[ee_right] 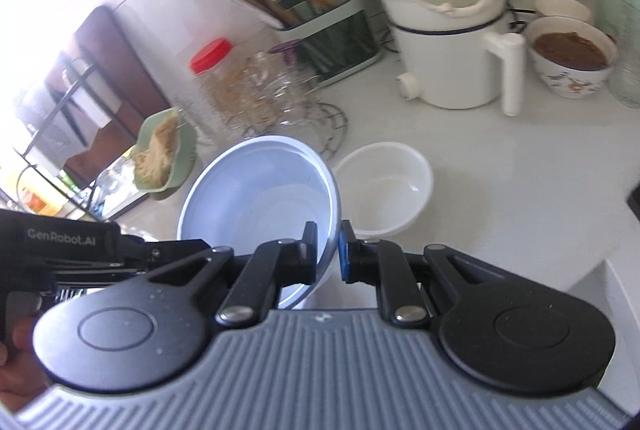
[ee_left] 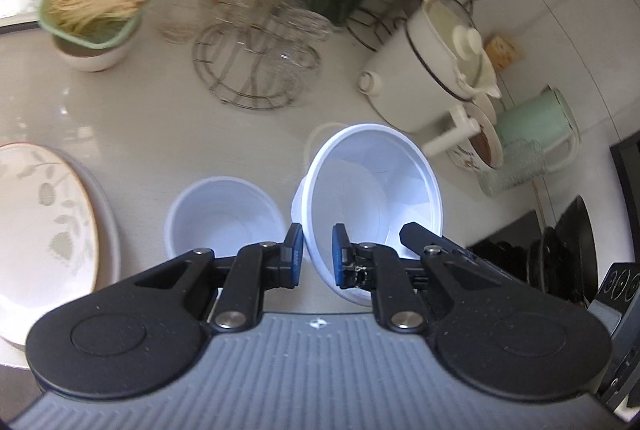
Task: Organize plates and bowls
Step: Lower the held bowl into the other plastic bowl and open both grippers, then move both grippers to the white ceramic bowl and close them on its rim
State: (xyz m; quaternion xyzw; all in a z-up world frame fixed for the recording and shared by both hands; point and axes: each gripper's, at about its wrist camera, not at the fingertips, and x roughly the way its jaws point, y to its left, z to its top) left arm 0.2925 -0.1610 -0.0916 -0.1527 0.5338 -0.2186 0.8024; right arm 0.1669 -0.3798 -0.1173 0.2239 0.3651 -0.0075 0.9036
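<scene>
Left claw [ee_left: 317, 254] is clamped on the near rim of a white plastic bowl [ee_left: 376, 185], which it holds tilted and clear of the surface [ee_left: 160, 109]. Right claw [ee_right: 327, 254] is likewise pinched tight on the rim of a second white bowl [ee_right: 256, 189], also raised and tilted. A third white bowl [ee_left: 224, 209] sits upright on the surface just beside the lifted ones. A leaf-patterned plate [ee_left: 40, 222] lies at the left edge, stacked on another.

Assessment: the step in hand appears to be gathering the bowls into one stack. The next move calls for levelling one held bowl, centring it over the seated bowl, and lowering before release. Thin rims may flex or slip.
</scene>
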